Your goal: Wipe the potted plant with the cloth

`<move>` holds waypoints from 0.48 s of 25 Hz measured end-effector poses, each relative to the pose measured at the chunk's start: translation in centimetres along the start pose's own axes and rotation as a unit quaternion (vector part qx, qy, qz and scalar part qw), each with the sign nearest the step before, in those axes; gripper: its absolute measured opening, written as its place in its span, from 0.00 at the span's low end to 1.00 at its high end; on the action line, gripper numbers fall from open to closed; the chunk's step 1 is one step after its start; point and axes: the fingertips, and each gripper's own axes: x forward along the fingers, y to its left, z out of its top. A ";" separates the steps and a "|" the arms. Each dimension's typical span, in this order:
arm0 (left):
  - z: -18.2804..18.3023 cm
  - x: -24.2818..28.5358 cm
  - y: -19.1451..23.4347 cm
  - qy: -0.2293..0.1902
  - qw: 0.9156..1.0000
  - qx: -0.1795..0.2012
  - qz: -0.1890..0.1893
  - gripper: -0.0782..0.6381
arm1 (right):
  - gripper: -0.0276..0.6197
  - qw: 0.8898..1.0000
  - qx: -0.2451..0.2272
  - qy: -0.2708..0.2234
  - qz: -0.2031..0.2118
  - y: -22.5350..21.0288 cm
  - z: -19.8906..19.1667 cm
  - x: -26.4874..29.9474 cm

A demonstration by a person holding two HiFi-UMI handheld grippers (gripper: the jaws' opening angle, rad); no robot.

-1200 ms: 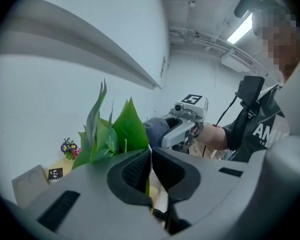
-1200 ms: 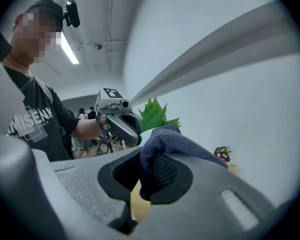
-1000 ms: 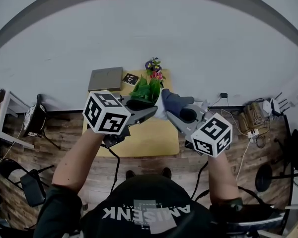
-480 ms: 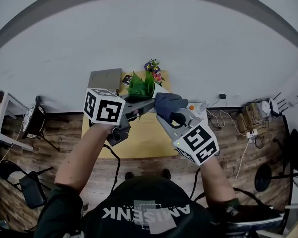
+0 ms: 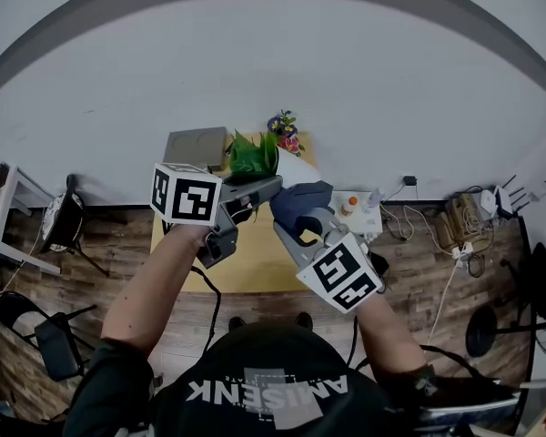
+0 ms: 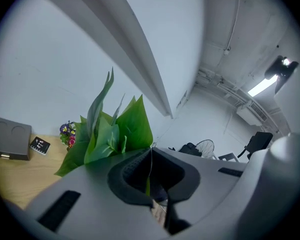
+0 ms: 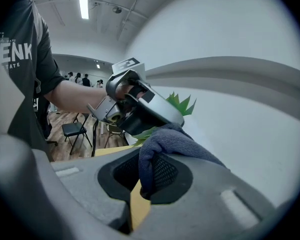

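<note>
Pale grey wall [image 5: 346, 80] closes off the far side, and the wooden floor [image 5: 100, 235] runs left and right of the light wood table [image 5: 255, 262], whose far edge sits against that wall. The table's near half is bare, so the free room lies toward the person. The far edge is taken up by a grey box [image 5: 196, 144] on the left and a small bunch of flowers [image 5: 285, 130] on the right. Between them the potted plant [image 5: 255, 157] is held up off the tabletop over the far part of the table. Its long leaves rise away from the jaws toward the wall, leaning a little left in the left gripper view. The left gripper [image 5: 271, 185] is pinched together at the base of the plant with a thin green sliver between its pads; a white shape just right of the leaves may be the pot, though it is hard to tell. Just right of it and nearer, the right gripper [image 5: 291, 221] is clamped on the dark blue-grey cloth [image 5: 300, 197], which bunches over its jaws close beside the leaves.
</note>
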 end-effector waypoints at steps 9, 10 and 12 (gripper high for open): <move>0.5 -1.3 0.4 -0.012 1.000 -0.005 0.013 0.12 | 0.09 0.999 -0.031 0.016 0.031 1.7 -1.4 2.9; 0.5 -1.4 0.4 -0.012 1.000 -0.006 0.012 0.12 | 0.09 0.999 -0.029 0.018 0.033 1.7 -1.6 3.1; 0.7 -1.8 0.6 -0.016 1.000 -0.009 0.011 0.12 | 0.09 0.999 -0.025 0.018 0.033 1.4 -2.0 3.5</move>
